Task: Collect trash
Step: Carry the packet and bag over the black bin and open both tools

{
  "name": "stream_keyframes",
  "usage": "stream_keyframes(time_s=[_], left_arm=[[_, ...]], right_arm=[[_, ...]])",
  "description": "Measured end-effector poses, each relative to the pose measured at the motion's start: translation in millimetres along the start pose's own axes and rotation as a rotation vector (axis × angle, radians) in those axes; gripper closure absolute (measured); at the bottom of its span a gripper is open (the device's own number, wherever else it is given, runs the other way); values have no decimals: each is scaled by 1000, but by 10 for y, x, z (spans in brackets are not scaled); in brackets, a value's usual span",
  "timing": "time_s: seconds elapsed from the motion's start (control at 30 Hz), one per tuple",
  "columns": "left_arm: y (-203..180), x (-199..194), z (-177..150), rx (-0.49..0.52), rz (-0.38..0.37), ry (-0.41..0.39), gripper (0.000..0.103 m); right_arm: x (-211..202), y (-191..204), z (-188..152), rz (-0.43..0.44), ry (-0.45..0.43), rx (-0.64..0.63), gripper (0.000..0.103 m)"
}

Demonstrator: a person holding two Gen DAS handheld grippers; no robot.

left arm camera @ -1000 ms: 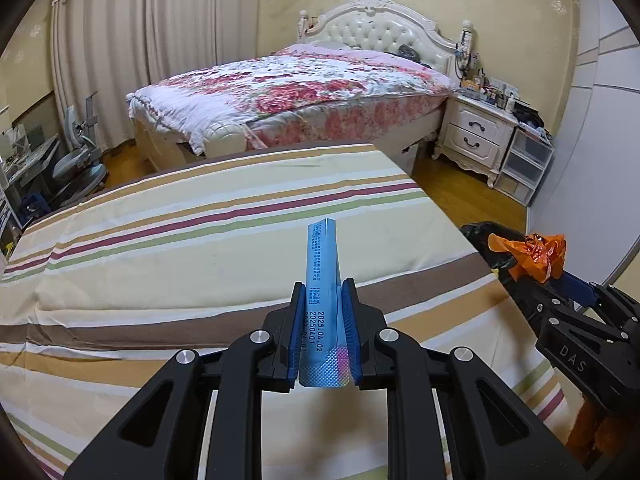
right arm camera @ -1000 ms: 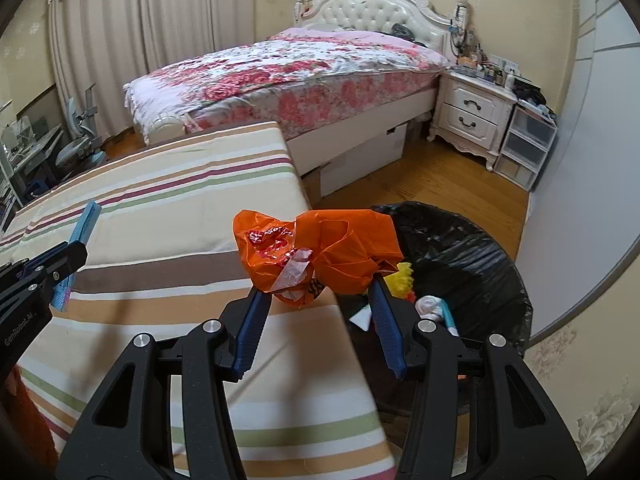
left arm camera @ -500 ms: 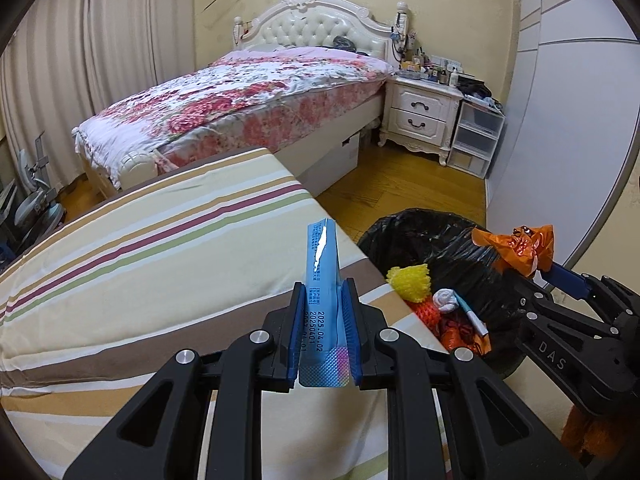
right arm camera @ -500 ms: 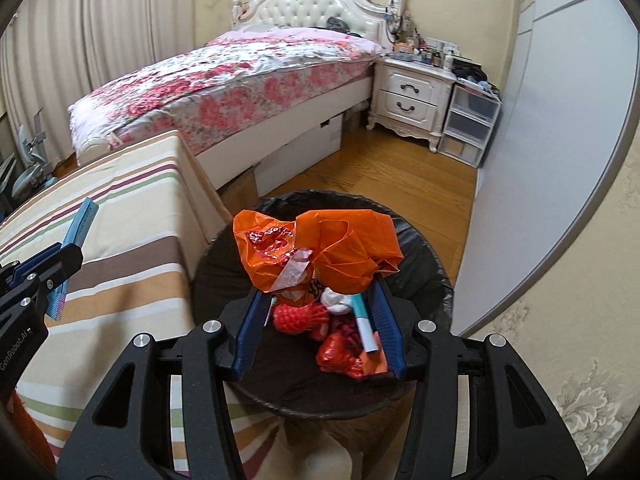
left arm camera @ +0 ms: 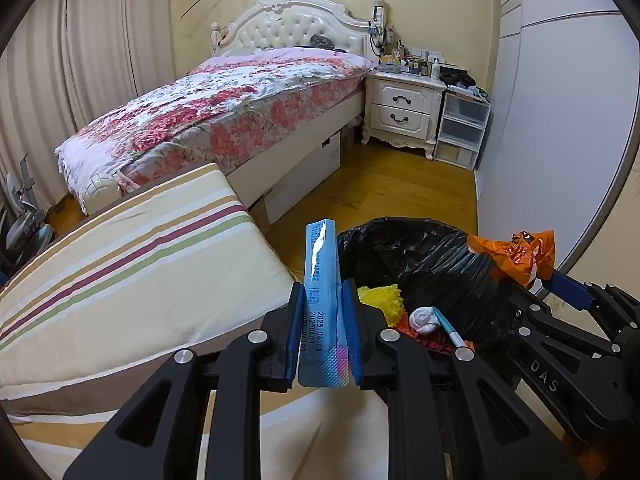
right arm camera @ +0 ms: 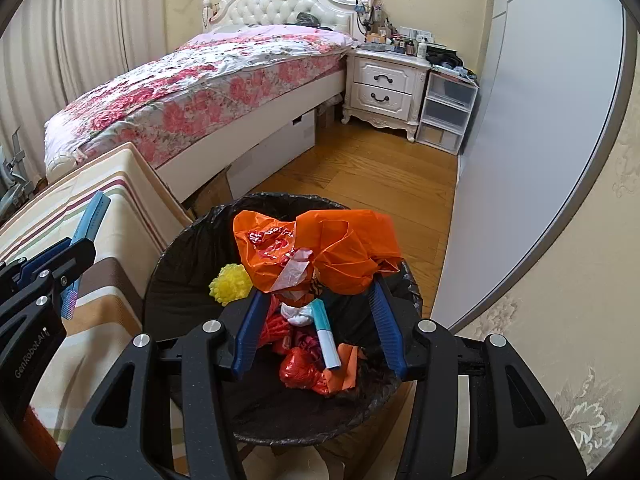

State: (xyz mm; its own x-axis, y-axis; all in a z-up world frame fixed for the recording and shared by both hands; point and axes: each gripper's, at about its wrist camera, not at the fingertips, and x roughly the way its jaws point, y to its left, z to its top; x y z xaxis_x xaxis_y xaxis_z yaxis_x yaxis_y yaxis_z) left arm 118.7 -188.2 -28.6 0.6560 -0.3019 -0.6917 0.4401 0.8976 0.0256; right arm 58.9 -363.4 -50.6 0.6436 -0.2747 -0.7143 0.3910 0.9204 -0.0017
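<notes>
We hold two pieces and both are ready to drop. Between our right gripper [right arm camera: 320, 312] fingers sits the orange bag [right arm camera: 320, 252], crumpled, pinched at a middling width by the blue pads; it hangs right over the bin [right arm camera: 192, 240], whose black liner spreads beneath and beyond the fingertips. Our left gripper [left arm camera: 323, 320] has its fingers drawn narrow, clamped on the blue packet [left arm camera: 320, 276], which stands up past the tips. That packet is at the near rim of the bin, with the striped cover [left arm camera: 132, 280] to the left of the fingers, so by our reckoning it needs a little more travel before letting go.

Inside the bin, just under the right fingers, we count what is already collected: one yellow ball [right arm camera: 231, 283], one white wad [right arm camera: 296, 314], one teal tube [right arm camera: 326, 340], and a heap of red and orange wrappers [right arm camera: 304, 368] that we cannot split into a sure number.

So the tally: two grippers, two pieces in hand, one bin. No loose trash shows on the part of the cover we can see, though much of it is out of view. We judge the job far along: these two drops left, perhaps no more.

Further off stand one flowered bed [right arm camera: 208, 80] and one nightstand [right arm camera: 384, 84].
</notes>
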Motion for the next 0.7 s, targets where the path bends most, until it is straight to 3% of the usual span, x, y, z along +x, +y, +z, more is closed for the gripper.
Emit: stream_keyframes(time_s=[0.27,0.33,0.4,0.7], left_arm=[[-77,124,44,7,3,13,81],[-79,142,51,6,7,16,72],[-80,147,51,6,12,10,60],[-59,116,66,-5,23,-5,35]], right_arm=[[109,-18,15,-14,6,4,50],[125,-30,18,-19,3,7,42],[134,-39,17,-23,4,10,42],[92,-87,17,-58,-6,25,34]])
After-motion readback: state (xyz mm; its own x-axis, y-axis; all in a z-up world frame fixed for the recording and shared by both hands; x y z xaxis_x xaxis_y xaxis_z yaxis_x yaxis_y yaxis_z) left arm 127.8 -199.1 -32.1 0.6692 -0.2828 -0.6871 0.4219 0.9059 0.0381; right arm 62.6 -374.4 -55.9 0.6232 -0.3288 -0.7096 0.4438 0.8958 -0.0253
